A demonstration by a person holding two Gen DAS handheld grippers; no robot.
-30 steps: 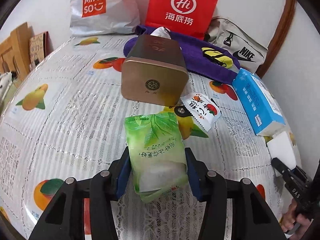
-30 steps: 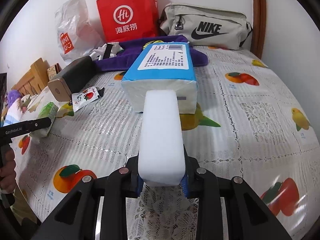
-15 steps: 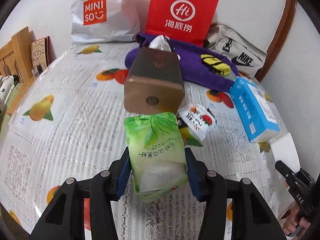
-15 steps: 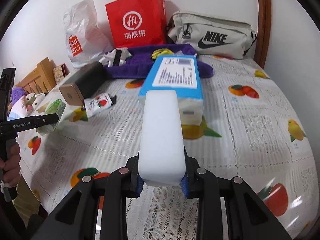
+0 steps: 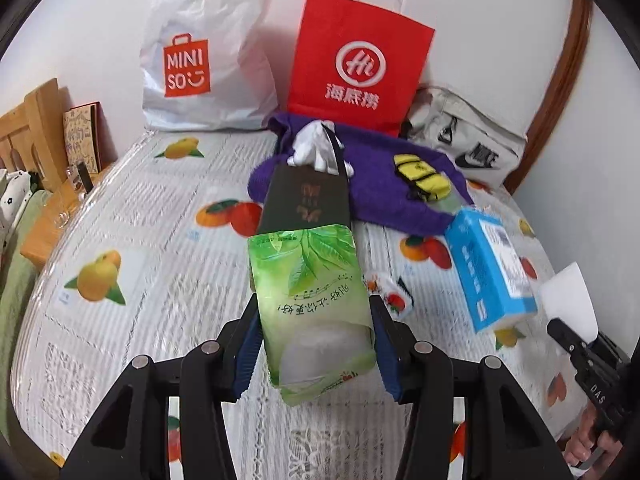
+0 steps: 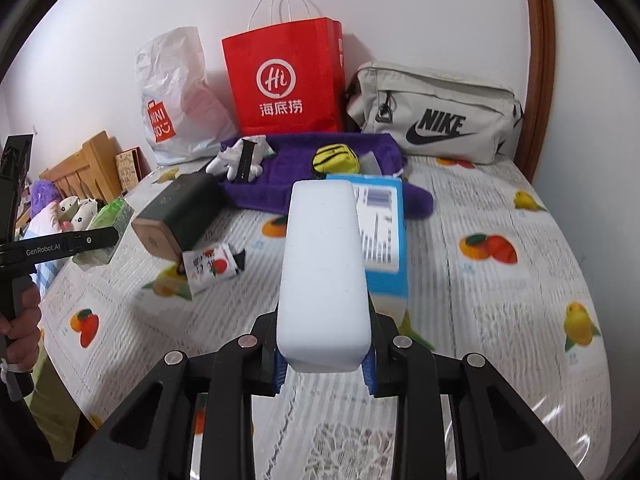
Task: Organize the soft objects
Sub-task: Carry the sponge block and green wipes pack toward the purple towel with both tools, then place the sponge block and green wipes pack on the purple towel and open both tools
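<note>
Gripping a green tissue pack (image 5: 312,304) in the left claw (image 5: 314,344) and a white sponge block (image 6: 324,276) in the right claw (image 6: 325,354), both lifted clear of the surface (image 6: 500,312), seemingly for carrying toward the far-edge bags.

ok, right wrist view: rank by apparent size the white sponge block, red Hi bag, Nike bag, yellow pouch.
1. white sponge block, though it sits in the right tool, close to the lens, which inflates it
2-3. red Hi bag and Nike bag: too alike to rank
4. yellow pouch
</note>
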